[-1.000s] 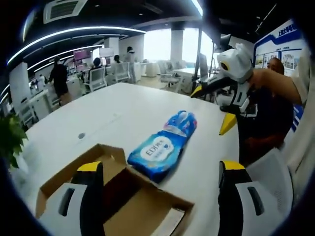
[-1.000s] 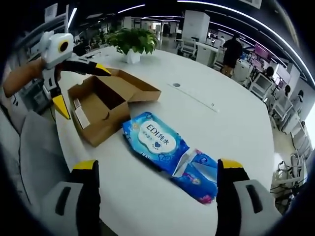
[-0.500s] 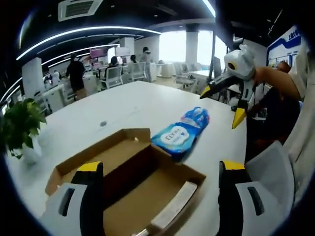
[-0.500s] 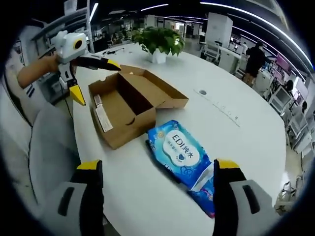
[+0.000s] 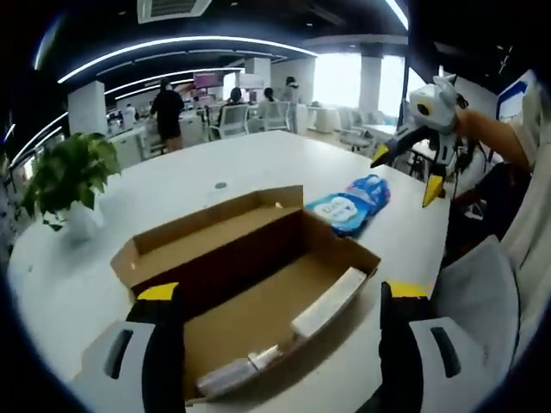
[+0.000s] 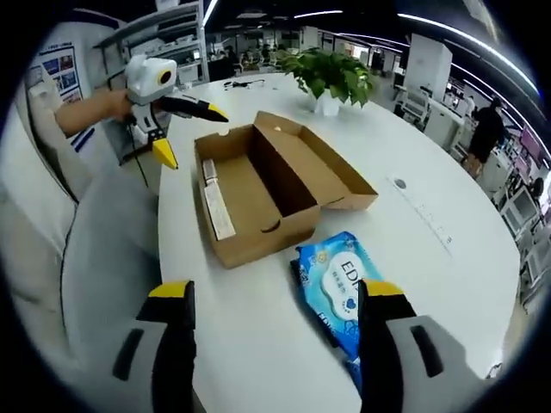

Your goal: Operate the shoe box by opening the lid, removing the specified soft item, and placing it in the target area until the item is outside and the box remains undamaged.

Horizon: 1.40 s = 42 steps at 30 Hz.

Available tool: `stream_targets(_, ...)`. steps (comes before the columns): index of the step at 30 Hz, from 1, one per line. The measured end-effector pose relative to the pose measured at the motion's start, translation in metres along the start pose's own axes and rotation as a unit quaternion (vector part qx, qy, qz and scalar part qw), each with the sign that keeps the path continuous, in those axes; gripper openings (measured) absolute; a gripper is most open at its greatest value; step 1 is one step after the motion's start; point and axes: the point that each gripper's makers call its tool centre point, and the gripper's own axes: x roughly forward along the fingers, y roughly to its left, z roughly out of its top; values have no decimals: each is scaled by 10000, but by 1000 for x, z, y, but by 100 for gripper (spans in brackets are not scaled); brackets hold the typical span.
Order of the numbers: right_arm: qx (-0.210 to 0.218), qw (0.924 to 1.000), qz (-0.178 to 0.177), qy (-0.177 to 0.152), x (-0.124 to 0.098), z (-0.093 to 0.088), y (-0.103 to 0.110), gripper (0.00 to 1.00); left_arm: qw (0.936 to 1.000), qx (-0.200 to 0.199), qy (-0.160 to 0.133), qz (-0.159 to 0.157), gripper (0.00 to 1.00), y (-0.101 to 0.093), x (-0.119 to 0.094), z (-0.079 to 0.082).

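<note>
The blue wet-wipes pack (image 6: 340, 297) is lying on the white table (image 6: 430, 258) just beside the open cardboard shoe box (image 6: 258, 189), outside it. Both the left gripper (image 5: 274, 297) and the right gripper (image 6: 274, 297) are hovering with jaws apart, gripping nothing.

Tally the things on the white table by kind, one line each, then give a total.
Open brown cardboard shoe box: 1
Blue plastic pack of wet wipes: 1
Green potted plant in a white pot: 1
Total: 3, all resting on the white table.
</note>
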Motion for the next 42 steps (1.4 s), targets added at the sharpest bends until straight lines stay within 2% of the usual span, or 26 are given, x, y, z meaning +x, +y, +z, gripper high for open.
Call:
stream_targets(11,-349,9989,311,11,19,15,6,58,9985,-288,128,439,85,35,-23,-34)
stream_targets(18,-662,9967,478,-47,34,28,3,50,9966,-355,251,706,78,55,-29,-50)
stream_targets(21,-838,9951,524,-58,40,34,1,44,9949,-495,303,829,70,63,-31,-56)
stream_targets(23,-829,9949,571,-52,45,38,1,42,9930,-678,304,915,64,67,-34,-59)
stream_targets(28,-869,9937,701,-35,57,45,4,38,9885,-938,303,1144,59,76,-39,-63)
stream_targets(36,-1146,9887,953,153,79,45,15,34,9799,-1294,493,1438,46,86,-44,-77)
stream_targets(42,-1352,9837,1146,294,94,45,26,31,9716,-1617,593,1622,32,92,-47,-85)
